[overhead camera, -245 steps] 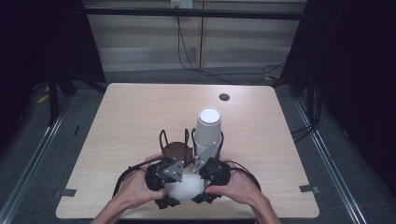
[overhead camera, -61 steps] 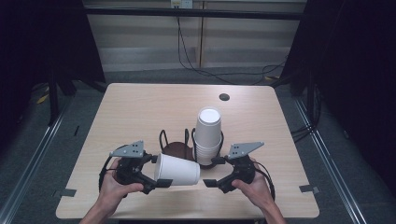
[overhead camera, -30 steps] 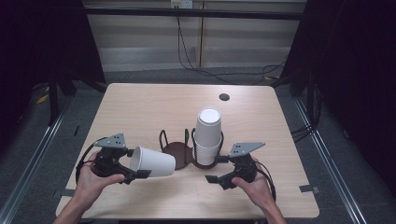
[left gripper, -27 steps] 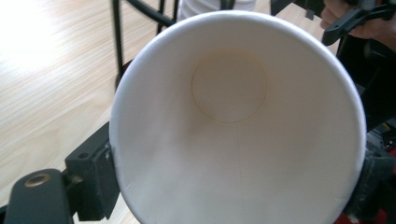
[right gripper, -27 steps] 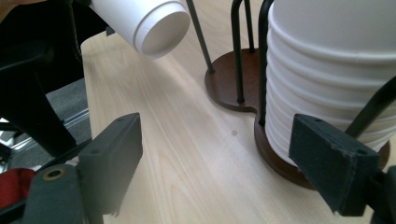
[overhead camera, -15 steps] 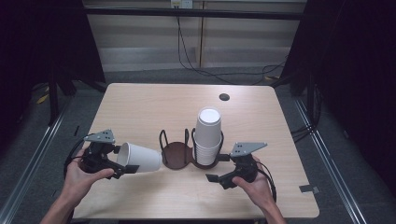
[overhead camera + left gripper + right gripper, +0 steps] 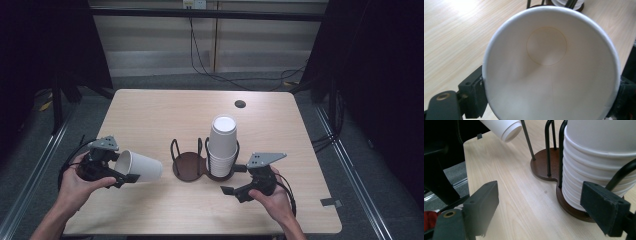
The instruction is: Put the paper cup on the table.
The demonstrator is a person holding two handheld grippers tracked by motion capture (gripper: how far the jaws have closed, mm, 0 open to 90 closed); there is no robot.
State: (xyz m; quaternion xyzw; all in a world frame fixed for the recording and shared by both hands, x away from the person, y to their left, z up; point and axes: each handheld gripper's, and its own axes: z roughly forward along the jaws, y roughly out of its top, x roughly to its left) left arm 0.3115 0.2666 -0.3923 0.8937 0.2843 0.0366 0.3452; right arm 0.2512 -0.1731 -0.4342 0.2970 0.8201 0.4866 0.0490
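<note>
A single white paper cup [image 7: 141, 167] lies on its side in the air over the table's left front. My left gripper [image 7: 119, 171] is shut on its rim, and the left gripper view looks straight into its empty inside [image 7: 546, 65]. A stack of upside-down white cups [image 7: 222, 145] stands in the right ring of a brown wire-and-wood holder [image 7: 189, 165]; the left ring is empty. My right gripper [image 7: 233, 179] stands open just in front of the stack [image 7: 599, 157], its jaws wide apart and holding nothing.
The light wooden table [image 7: 165, 115] has a small dark round hole [image 7: 240, 104] at the back right. My left hand is close to the table's left edge. Cables run over the grey floor behind the table.
My left gripper has carried the single cup leftward, away from the holder, toward the table's left edge. The right gripper has stayed open beside the stack.
</note>
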